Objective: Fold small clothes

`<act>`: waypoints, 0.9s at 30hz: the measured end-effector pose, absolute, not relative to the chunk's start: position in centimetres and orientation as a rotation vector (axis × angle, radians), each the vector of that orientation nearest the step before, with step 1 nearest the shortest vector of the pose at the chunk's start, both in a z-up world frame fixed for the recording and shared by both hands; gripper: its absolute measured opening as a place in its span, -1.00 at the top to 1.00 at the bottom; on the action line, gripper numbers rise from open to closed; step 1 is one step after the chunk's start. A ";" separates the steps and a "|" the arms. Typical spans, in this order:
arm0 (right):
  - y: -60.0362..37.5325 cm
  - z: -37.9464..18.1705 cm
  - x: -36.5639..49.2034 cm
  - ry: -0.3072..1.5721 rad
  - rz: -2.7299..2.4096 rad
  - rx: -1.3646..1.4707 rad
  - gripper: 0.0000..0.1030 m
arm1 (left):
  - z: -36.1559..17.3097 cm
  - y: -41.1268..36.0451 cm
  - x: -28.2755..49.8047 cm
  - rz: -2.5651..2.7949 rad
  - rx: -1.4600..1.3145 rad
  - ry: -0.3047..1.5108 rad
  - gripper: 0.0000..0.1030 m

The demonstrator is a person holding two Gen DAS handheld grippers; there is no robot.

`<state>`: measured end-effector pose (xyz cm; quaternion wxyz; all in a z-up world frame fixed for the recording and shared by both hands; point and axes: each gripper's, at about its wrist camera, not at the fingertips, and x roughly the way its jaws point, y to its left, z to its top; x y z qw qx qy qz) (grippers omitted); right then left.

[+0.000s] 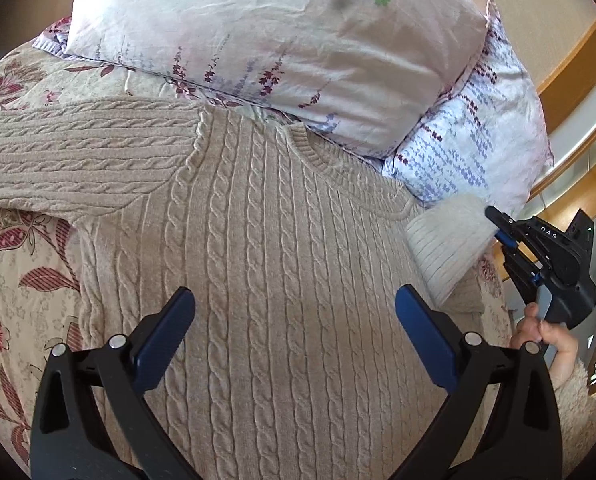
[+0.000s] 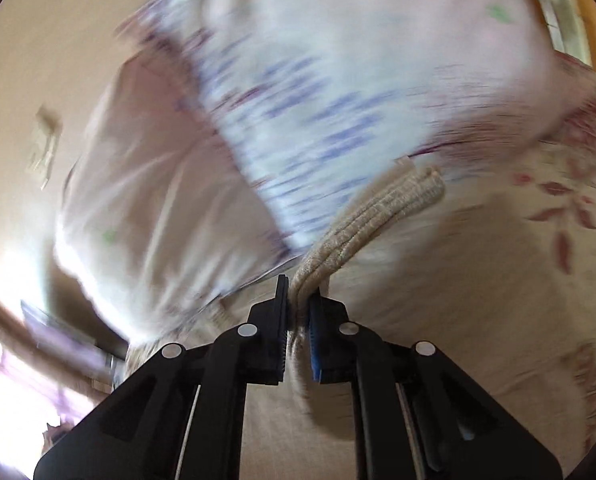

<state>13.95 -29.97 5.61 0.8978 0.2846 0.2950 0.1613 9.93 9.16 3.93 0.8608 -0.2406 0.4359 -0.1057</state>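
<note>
Right gripper (image 2: 298, 300) clamped on sweater sleeve, left gripper (image 1: 293, 312) hanging open over sweater body.

Beige cable-knit sweater (image 1: 257, 240) lies flat on the floral bedspread (image 1: 17, 280), neckline toward the two pillows (image 1: 257, 40); one sleeve (image 1: 77, 148) stretches out flat to the left in the left wrist view. The other sleeve (image 2: 362, 224) is lifted off the bed, its fabric pinched between the right gripper's nearly closed jaws. The left gripper's jaws are spread wide with nothing between them, only knit below. A hand (image 1: 546, 340) with a fuzzy cuff holds the right gripper's handle. Right wrist view is motion-blurred.
</note>
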 end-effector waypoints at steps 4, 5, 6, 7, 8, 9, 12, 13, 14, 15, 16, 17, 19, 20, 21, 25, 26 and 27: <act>-21.3 5.1 14.7 0.760 0.517 0.373 0.49 | 4.1 9.8 10.7 -0.246 -0.586 0.902 -0.90; -19.9 4.5 14.6 0.803 0.548 0.347 0.20 | 4.0 9.9 11.1 -0.255 -0.607 0.907 -0.89; -19.0 3.7 14.5 0.847 0.563 0.341 0.05 | 3.9 9.9 11.4 -0.261 -0.619 0.912 -0.86; -18.9 3.1 14.3 0.870 0.565 0.363 0.03 | 3.8 9.8 11.8 -0.270 -0.632 0.920 -0.85; -19.3 2.8 14.1 0.881 0.564 0.389 0.03 | 3.6 9.6 12.3 -0.281 -0.644 0.934 -0.82; -20.5 2.3 14.0 0.897 0.549 0.437 0.03 | 3.4 9.4 12.8 -0.292 -0.654 0.949 -0.77; -26.4 0.8 13.9 0.920 0.444 0.634 0.03 | 2.5 8.7 14.4 -0.313 -0.673 0.995 -0.63; -28.4 0.4 13.6 0.918 0.405 0.693 0.03 | 2.2 8.5 14.8 -0.311 -0.677 1.008 -0.60; -31.3 -0.3 13.0 0.904 0.341 0.782 0.03 | 1.8 8.3 15.4 -0.310 -0.689 1.028 -0.54; -33.2 -0.8 12.5 0.894 0.301 0.832 0.03 | 1.5 8.2 15.8 -0.305 -0.697 1.042 -0.51; -35.3 -1.4 11.8 0.878 0.257 0.891 0.03 | 1.1 8.1 16.3 -0.285 -0.696 1.060 -0.49; -36.9 -1.9 11.4 0.863 0.217 0.943 0.03 | 0.9 8.0 16.5 -0.275 -0.693 1.066 -0.43; -40.6 -3.0 10.8 0.826 0.141 1.064 0.05 | 0.7 8.0 17.3 -0.262 -0.684 1.069 -0.28; -41.6 -3.4 10.5 0.801 0.131 1.110 0.07 | 0.7 8.0 17.7 -0.258 -0.677 1.074 -0.16; -42.5 -3.6 10.3 0.775 0.118 1.147 0.08 | 0.7 7.9 18.3 -0.255 -0.667 1.080 0.00; -43.7 -3.6 11.3 0.693 0.075 1.189 0.36 | 0.8 7.5 20.2 -0.261 -0.630 1.101 0.74; -44.0 -3.5 11.6 0.674 0.067 1.200 0.61 | 0.9 7.3 20.8 -0.269 -0.613 1.111 0.80; -43.5 -3.7 11.9 0.657 0.064 1.210 0.78 | 1.1 7.0 21.4 -0.271 -0.586 1.109 0.83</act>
